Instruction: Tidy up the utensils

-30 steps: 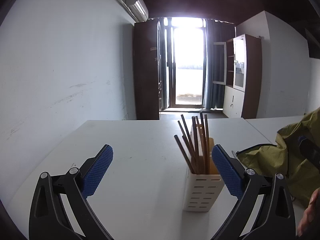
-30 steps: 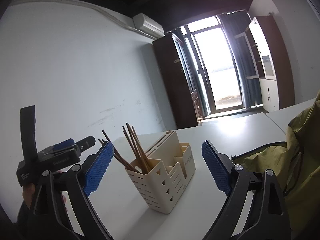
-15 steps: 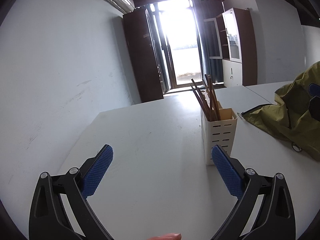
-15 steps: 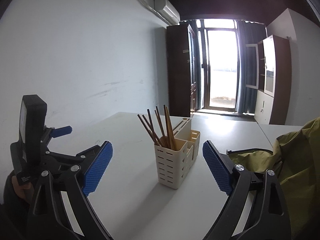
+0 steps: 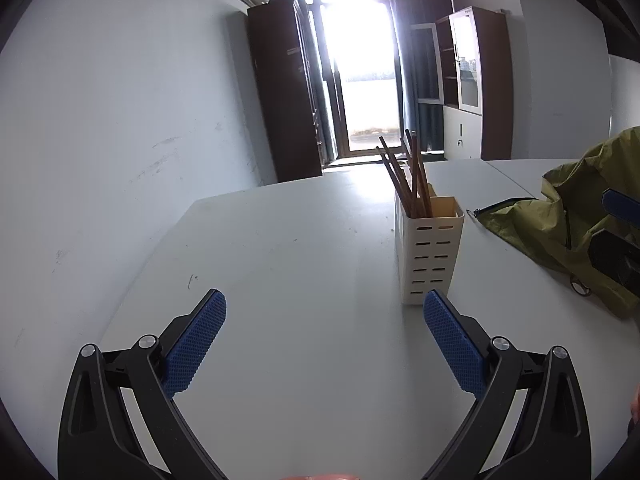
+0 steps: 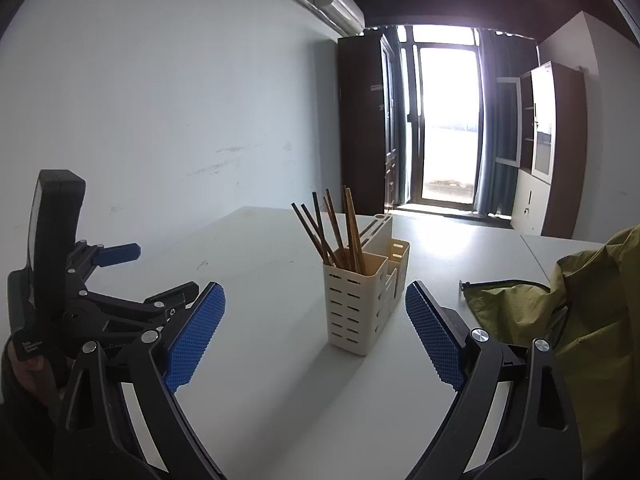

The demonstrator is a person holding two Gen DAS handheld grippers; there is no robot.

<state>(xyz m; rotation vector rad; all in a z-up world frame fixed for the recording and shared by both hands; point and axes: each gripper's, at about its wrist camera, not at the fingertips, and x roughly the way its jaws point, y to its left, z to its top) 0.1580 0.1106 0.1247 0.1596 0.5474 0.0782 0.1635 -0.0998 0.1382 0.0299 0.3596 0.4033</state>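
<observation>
Cream slotted utensil caddy (image 6: 362, 304) upright on white table (image 5: 304, 272), brown chopsticks (image 6: 334, 232) bunched in front compartment, rear compartments unclear, left gripper (image 5: 324, 322) wide, empty, right gripper (image 6: 316, 316) wide, empty, olive bag (image 6: 560, 320) beside caddy

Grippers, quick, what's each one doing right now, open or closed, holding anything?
Left gripper: open, holding nothing, above the bare table.
Right gripper: open, holding nothing, facing the utensil holder.
</observation>
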